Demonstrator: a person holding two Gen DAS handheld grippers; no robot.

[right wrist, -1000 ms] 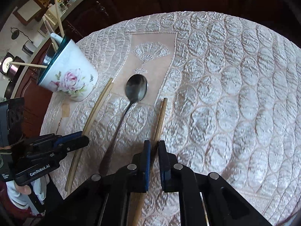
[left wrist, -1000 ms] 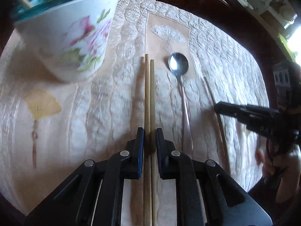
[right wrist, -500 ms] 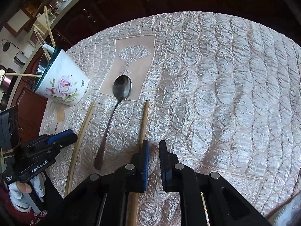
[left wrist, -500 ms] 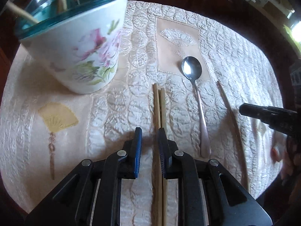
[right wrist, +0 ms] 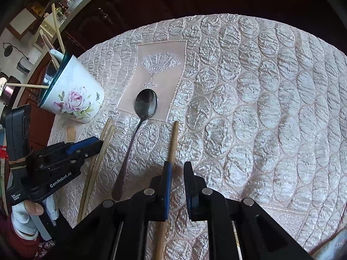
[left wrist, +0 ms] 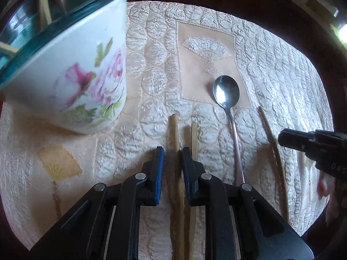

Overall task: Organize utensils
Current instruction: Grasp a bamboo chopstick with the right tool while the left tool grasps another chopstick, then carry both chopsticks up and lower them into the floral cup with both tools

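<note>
Both claws have spread since before: my left claw point(left wrist: 172, 151) narrowly open around two chopsticks point(left wrist: 174, 130), my right claw point(right wrist: 177, 169) beside another chopstick point(right wrist: 173, 143), near spoon point(right wrist: 145, 104).

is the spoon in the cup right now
No, the spoon lies flat on the tablecloth, apart from the cup and between the chopsticks.

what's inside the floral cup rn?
In the floral cup, several wooden chopsticks stick out above the teal rim, with one white handle. Everything below the rim is hidden by the cup wall, so the exact count is unclear.
</note>
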